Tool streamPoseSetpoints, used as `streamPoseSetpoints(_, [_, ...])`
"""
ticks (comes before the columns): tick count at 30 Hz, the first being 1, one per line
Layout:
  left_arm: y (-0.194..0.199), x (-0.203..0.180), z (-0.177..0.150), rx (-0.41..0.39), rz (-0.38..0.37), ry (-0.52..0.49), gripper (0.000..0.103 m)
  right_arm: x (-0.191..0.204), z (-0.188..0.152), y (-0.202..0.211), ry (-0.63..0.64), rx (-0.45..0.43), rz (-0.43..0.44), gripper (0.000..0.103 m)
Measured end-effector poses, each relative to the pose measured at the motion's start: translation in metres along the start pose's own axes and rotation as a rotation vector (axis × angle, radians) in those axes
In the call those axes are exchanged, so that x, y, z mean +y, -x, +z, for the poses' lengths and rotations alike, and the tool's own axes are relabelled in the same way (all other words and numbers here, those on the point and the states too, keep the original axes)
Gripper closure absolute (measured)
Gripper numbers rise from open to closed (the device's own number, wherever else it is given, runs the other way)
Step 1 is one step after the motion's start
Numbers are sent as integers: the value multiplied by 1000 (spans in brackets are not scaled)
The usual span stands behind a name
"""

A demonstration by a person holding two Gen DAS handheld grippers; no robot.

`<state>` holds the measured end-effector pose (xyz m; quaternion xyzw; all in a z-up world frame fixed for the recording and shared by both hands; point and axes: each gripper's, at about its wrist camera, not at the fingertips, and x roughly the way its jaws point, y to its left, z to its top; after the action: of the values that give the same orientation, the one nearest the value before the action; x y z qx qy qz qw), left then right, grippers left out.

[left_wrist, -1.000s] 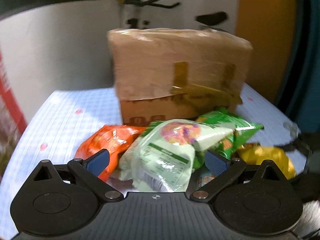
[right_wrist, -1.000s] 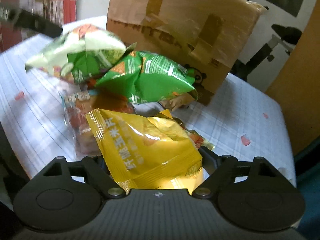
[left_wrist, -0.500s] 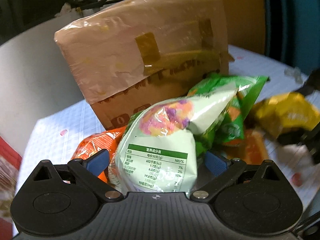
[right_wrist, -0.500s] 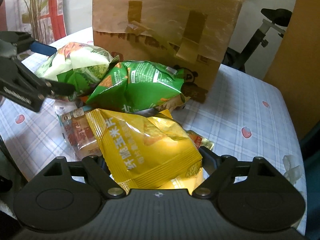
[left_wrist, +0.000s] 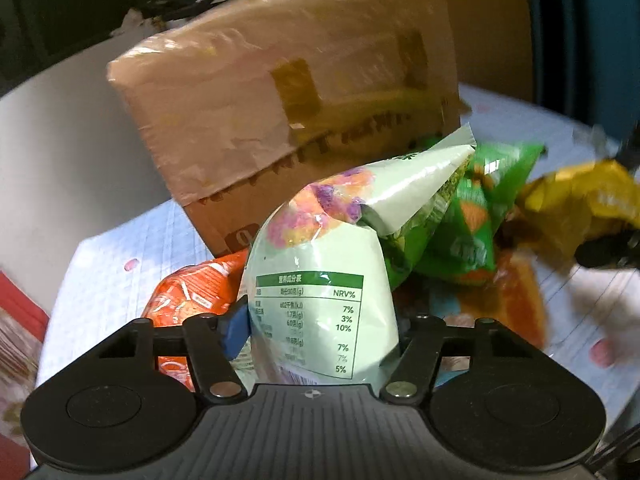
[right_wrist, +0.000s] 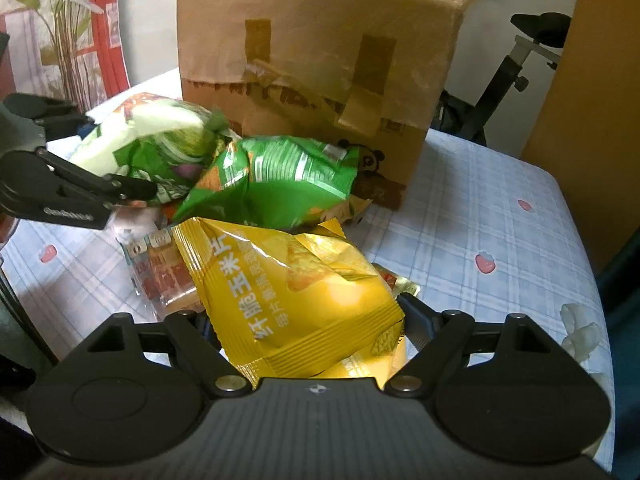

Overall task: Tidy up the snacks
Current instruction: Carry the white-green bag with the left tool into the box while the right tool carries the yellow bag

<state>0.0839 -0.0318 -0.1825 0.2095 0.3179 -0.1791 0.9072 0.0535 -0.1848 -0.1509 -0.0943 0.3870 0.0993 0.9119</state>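
Note:
A pale green snack bag (left_wrist: 320,280) stands between the fingers of my left gripper (left_wrist: 320,332). The jaws are closing, and the blue pad (left_wrist: 236,328) presses its left side while the other finger is hidden behind it. My right gripper (right_wrist: 308,316) is shut on a yellow chip bag (right_wrist: 304,292). A bright green bag (right_wrist: 272,184) lies in the pile between the two grippers, in front of a taped cardboard box (right_wrist: 320,60). An orange bag (left_wrist: 192,292) lies under and left of the pale bag. In the right wrist view the left gripper (right_wrist: 80,192) reaches in from the left.
A clear pack of brown snacks (right_wrist: 160,272) lies beside the yellow bag. The table has a checked cloth (right_wrist: 500,220) with small red prints. Crumpled white wrapping (right_wrist: 580,328) sits near the right edge. An exercise bike (right_wrist: 520,52) stands behind the table.
The left jaws have come in from wide apart onto the pale green bag, and the left view has sunk and rolled. The right gripper keeps the yellow bag.

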Motion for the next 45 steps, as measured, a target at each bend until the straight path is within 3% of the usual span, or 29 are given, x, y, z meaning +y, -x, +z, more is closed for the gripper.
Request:
streamPoseSetpoints(9, [63,28,18,-123,-12,106,36,-11,10,32,-64,-60,-14,19])
streamPoseSetpoints(16, [90,52,32,-186,-30,213,36,-21,22,55,-84,-123,-50,19])
streamPoseSetpoints(26, [101,62,68,-303,-55,294,36,-29,84,94,-58,-329,-16,19])
streamPoseSetpoints(32, [98,76,104,-374,-45,339,36,-29,136,95,11,-460,-20,19])
streamPoseSetpoints(38, [65,93,154,-388,-38,373,36,-37,191,66,21,-558,-20,19])
streamPoseSetpoints(41, [45,101,170,-374,-42,406,36,-46,214,41,-34,-565,3,19])
streamPoseSetpoints(45, [16,116,184,-349,-107,490,36,-57,234,5,-129,-531,46,19])
